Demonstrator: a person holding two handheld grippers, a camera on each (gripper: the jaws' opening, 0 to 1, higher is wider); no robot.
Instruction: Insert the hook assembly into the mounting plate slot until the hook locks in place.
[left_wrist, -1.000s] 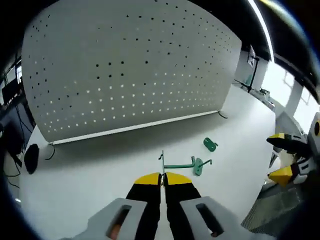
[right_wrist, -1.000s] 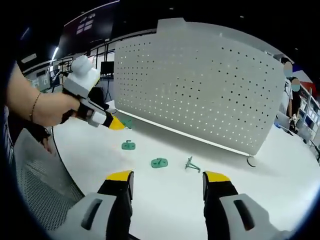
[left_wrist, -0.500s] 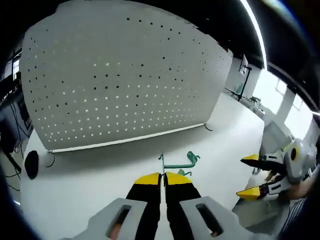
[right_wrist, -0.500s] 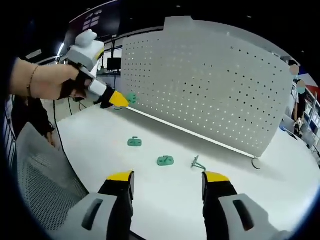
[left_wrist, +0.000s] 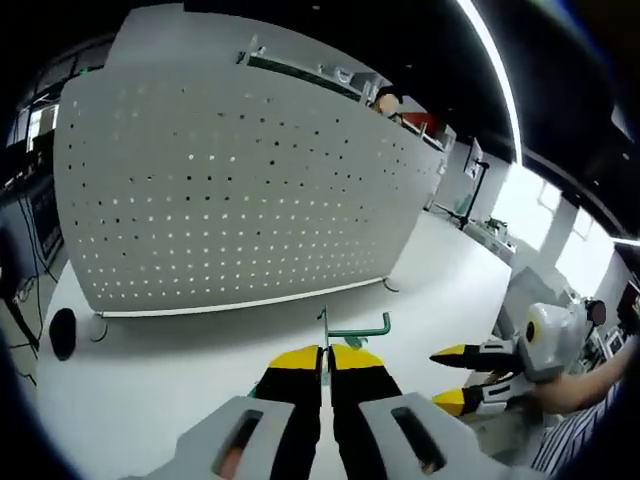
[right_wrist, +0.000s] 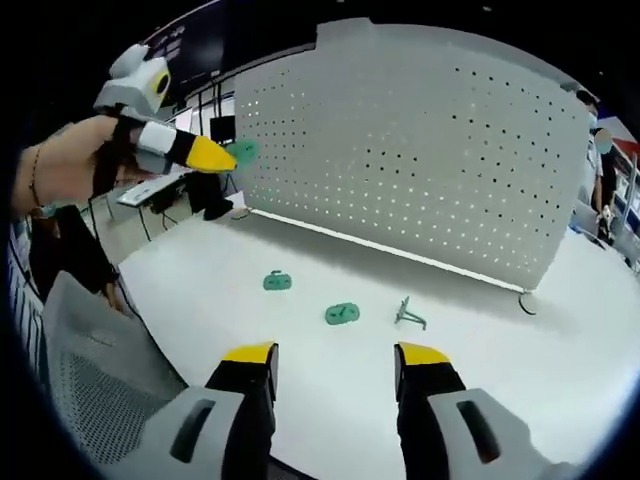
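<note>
My left gripper (left_wrist: 325, 357) is shut on a green hook assembly (left_wrist: 357, 329), whose arm and thin metal pin stick out ahead of the yellow tips. It hangs in the air in front of the white perforated mounting plate (left_wrist: 240, 190). In the right gripper view a hand holds that left gripper (right_wrist: 225, 157) high at the upper left, the green hook (right_wrist: 243, 152) at its tip near the plate (right_wrist: 420, 150). My right gripper (right_wrist: 336, 353) stands open and empty above the white table (right_wrist: 500, 340); it also shows as the right gripper (left_wrist: 452, 377).
Two green pieces (right_wrist: 277, 282) (right_wrist: 342, 314) and a small wire hook (right_wrist: 408, 313) lie on the table before the plate. A grey mesh surface (right_wrist: 90, 370) sits at the lower left. A black round object (left_wrist: 62, 332) lies by the plate's left foot.
My left gripper has risen from the table with the green hook, up toward the plate. The loose green pieces dropped out of its view. The right gripper stayed open.
</note>
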